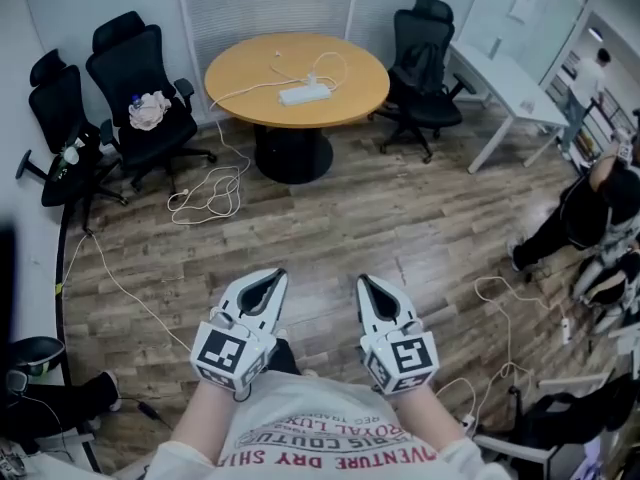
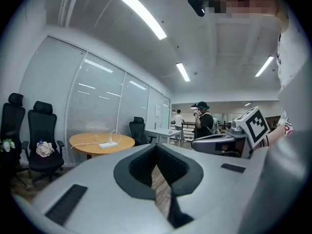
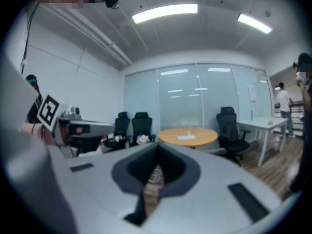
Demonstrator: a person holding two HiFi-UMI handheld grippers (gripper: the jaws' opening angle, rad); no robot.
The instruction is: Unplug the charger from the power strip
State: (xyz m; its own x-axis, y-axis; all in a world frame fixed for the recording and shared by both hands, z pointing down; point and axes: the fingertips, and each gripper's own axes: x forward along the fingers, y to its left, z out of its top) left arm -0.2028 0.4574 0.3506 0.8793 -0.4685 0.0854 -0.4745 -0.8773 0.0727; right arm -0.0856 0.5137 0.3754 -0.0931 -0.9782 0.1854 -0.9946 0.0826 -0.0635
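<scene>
The person is carrying the left gripper (image 1: 268, 283) and right gripper (image 1: 374, 288) low, jaws together and empty, presumably because nothing is within reach. The power strip (image 1: 304, 93) is lying on the round table (image 1: 250, 63), well apart from both.

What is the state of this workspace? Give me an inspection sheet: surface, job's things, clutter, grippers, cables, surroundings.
Surface: round table with a wooden top, across the room from the grippers.
Job's things: power strip lies on the table; the charger seems plugged into it, but it is too small to be sure.
Clutter: a bundle on a chair.
Grippers: left gripper and right gripper have their fingers shut with nothing between them, held over the floor, far from the strip.
Cables: a white cable drops from the table and coils on the floor.
Surroundings: office chairs, a white desk and a person at the right.
</scene>
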